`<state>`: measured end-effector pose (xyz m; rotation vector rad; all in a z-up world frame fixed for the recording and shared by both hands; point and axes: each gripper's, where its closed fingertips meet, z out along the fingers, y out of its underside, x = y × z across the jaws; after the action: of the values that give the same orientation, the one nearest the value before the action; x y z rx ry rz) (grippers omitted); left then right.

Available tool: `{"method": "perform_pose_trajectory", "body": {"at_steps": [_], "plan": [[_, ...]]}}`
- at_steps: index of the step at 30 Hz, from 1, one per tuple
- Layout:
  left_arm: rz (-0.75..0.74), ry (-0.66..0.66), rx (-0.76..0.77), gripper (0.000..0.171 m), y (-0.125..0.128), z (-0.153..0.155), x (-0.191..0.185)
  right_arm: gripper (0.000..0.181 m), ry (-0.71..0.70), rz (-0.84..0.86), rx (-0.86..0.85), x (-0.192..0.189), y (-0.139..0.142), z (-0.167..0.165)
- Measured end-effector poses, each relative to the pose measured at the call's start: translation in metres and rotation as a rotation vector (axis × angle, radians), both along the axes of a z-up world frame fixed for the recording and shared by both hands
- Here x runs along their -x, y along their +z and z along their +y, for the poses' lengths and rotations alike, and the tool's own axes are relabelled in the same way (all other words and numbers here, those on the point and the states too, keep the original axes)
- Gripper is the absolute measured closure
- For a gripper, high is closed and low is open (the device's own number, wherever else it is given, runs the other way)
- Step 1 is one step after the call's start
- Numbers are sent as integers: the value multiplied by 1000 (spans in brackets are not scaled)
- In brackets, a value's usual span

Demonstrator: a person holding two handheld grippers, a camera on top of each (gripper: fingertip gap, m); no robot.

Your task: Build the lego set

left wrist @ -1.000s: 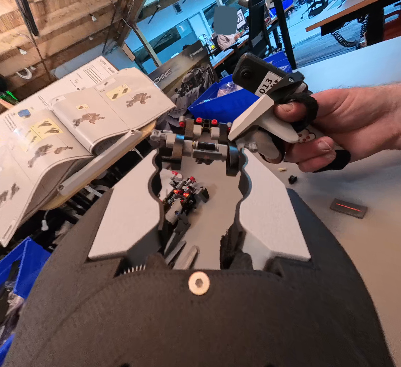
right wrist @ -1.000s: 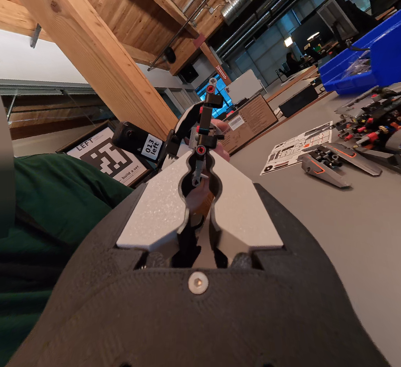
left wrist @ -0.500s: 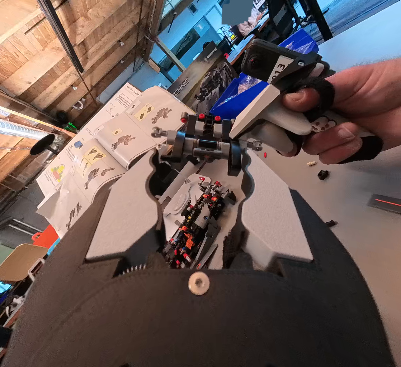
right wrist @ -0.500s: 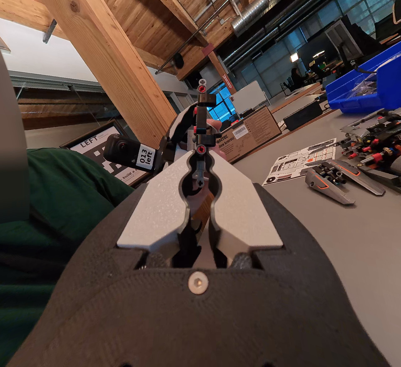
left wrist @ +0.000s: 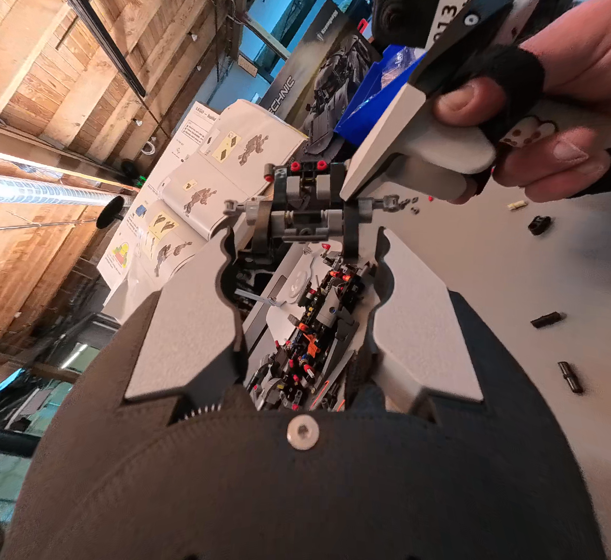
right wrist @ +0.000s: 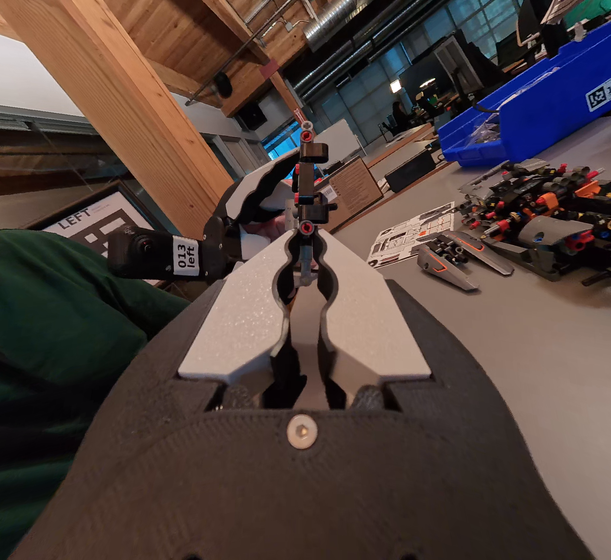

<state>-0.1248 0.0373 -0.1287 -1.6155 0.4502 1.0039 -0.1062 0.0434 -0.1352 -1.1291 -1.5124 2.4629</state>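
Note:
A small grey and black lego sub-assembly (left wrist: 304, 210) with red pins is held in the air by both grippers. My left gripper (left wrist: 304, 239) is shut on it, its fingertips pressing on the two black beams. My right gripper (right wrist: 305, 236) is shut on the grey axle (right wrist: 305, 256) at one end of the sub-assembly (right wrist: 310, 180). In the left wrist view the right gripper (left wrist: 347, 193) comes in from the upper right, held by a hand (left wrist: 562, 134). The large dark lego model (left wrist: 314, 329) lies on the table below; it also shows in the right wrist view (right wrist: 545, 213).
An open instruction booklet (left wrist: 205, 187) and the set's box (left wrist: 304, 81) stand behind. Blue bins (right wrist: 529, 124) sit at the table's back. Dark panel pieces (right wrist: 446, 259) and a sticker sheet (right wrist: 413, 233) lie by the model. Small loose parts (left wrist: 547, 319) dot the grey table (left wrist: 512, 279). Left and right tips are no more than a few centimetres apart.
Both grippers kept hold of the sub-assembly and moved together over the table. The left view has tilted, and the large model now shows under the left gripper's fingers.

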Motion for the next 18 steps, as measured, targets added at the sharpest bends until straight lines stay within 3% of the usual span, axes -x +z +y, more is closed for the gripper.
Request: {"method": "perform_pose_trajectory", "body": {"at_steps": [9,18], "plan": [[31,64,99,101,-13,4,11,177,-54,-13,-128,5,-10,-4],[48,104,118,101,-16,5,15,176,-74,-21,-152,7,-13,-4]]}}
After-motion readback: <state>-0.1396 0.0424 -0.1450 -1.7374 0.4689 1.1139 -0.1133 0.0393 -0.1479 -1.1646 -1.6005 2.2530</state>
